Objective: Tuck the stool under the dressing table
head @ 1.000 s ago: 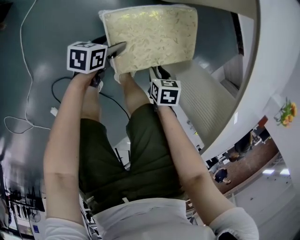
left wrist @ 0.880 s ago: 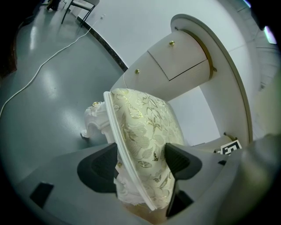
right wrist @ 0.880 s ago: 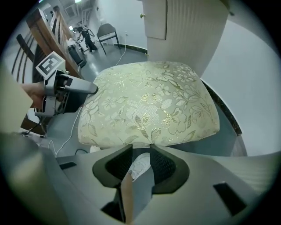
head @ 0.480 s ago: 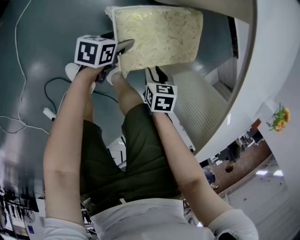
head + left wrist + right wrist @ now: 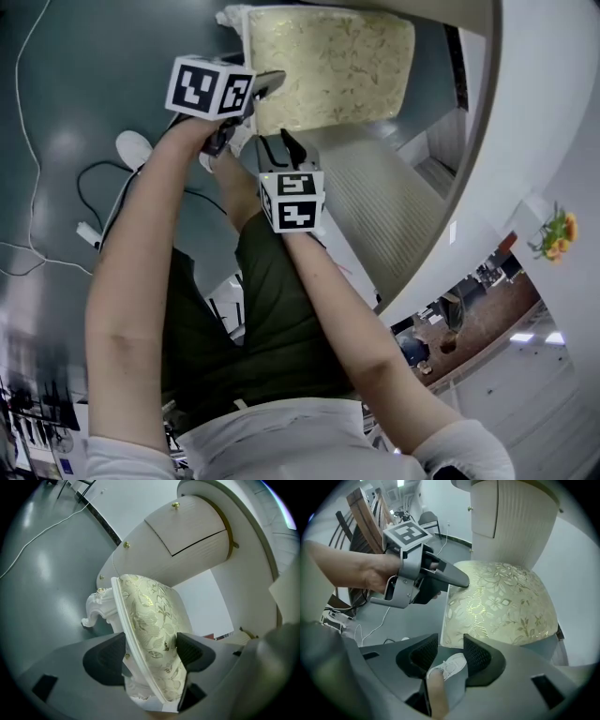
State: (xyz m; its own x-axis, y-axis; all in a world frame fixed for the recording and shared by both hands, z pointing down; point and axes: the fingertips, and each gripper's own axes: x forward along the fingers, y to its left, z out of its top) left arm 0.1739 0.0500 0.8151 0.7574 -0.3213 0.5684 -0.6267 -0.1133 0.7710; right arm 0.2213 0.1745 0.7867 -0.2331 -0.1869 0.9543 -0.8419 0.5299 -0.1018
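The stool point(image 5: 328, 66) is sitting on the floor at 12 o'clock in the head view. Its far edge is already slipping beneath the curved top of the dressing table point(image 5: 403, 206), which is sweeping from 1 to 4 o'clock.

The left gripper point(image 5: 272, 82) is clamping the stool's seat at its 8 o'clock corner. In the left gripper view, one pad is pressing under the white rim and the other on the brocade cushion point(image 5: 150, 620). The right gripper point(image 5: 281, 145) is hanging just off the seat's 6 o'clock edge. Its jaws are opening and nothing is sitting between them; only a white shoe point(image 5: 447, 665) is showing on the floor beyond.

The stool is looking moderately heavy and stiff. Its frame is painted and carved, with a scrolled leg point(image 5: 98, 606), so it is probably going to slide on the smooth grey floor rather than need lifting. The padded top is going to give under the pads, and the woven fabric may be slippery or mark easily. The firm rim under the cushion is therefore looking like the sounder place to take hold. A push from one corner alone is likely to swing the stool, so a hold on each side would keep it straight.

Counting: one stool, one dressing table, two grippers, and one carved leg showing clearly.
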